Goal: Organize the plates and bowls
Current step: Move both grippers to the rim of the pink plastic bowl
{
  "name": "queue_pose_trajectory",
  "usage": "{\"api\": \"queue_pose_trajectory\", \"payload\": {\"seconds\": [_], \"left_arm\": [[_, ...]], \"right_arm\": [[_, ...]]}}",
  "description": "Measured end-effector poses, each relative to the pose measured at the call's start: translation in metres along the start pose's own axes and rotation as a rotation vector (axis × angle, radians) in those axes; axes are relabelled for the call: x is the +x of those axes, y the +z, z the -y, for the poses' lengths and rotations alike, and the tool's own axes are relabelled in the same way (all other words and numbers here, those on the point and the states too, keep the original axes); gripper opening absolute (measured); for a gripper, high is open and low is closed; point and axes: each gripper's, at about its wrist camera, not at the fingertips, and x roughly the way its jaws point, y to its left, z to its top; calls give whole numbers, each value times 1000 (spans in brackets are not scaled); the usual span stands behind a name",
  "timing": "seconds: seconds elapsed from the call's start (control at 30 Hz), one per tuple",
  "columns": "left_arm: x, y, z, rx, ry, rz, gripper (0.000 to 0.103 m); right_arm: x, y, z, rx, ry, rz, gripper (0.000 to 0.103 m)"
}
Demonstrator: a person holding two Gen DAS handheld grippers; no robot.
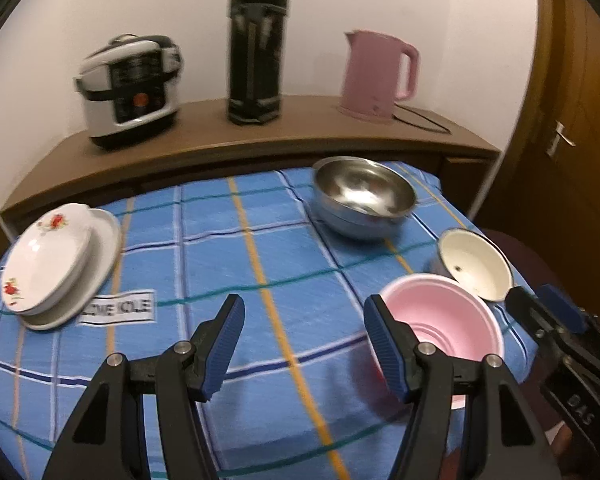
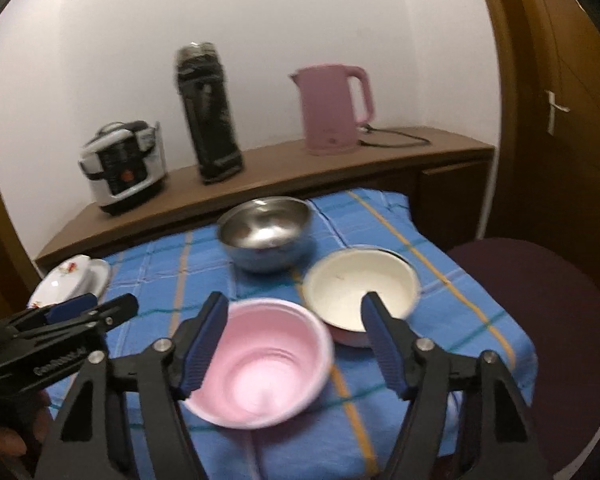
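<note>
Right gripper (image 2: 292,344) spread around the round pink plastic bowl (image 2: 260,364), pads not pressing yet; probably lining up to nest it. Cream enamel bowl (image 2: 360,288) just beside the pink one, steel bowl (image 2: 266,232) behind. Left gripper (image 1: 304,344) spread, empty.

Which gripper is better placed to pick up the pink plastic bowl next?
Right, probably. In its own view the right gripper stands open around the pink plastic bowl, one finger at its rim. The left gripper is open over bare blue checked cloth, with the bowl off to its side.
</note>
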Motion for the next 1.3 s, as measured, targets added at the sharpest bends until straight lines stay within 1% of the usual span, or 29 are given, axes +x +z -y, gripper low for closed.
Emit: {"api": "queue_pose_trajectory", "payload": {"seconds": [0.07,0.13,0.23,0.37,0.6,0.8,0.9,0.93,1.0,1.03,1.1,1.13,1.17,1.3], "left_arm": [[5,0,9,12,-19,-15,65],[10,-1,15,17,-29,-29,65],[20,-4,23,27,-36,-60,65],[31,-7,28,31,-34,-89,65],[37,-8,33,47,-8,-95,65],[44,-12,33,54,22,-116,65],[44,-12,32,58,36,-113,65],[44,-12,32,59,39,-113,65],[45,-12,33,66,46,-117,65],[46,-13,33,69,49,-118,64],[46,-13,34,77,55,-117,60],[47,-14,35,81,57,-117,51],[49,-14,36,83,50,-128,47],[53,-16,35,75,32,-143,38]], "right_arm": [[4,-5,11,8,-8,-36,52],[8,-9,20,23,-6,-62,46],[16,-15,28,55,14,-99,46],[21,-17,30,57,35,-116,46],[28,-21,26,62,68,-146,46],[32,-24,25,57,71,-154,45],[34,-25,24,57,80,-163,36],[36,-25,23,56,82,-168,31],[38,-27,21,53,90,-182,24],[40,-27,20,51,90,-187,23],[41,-28,20,56,94,-191,23],[41,-28,20,57,95,-191,23],[41,-28,20,57,97,-191,22],[43,-29,20,63,109,-201,19]]}}
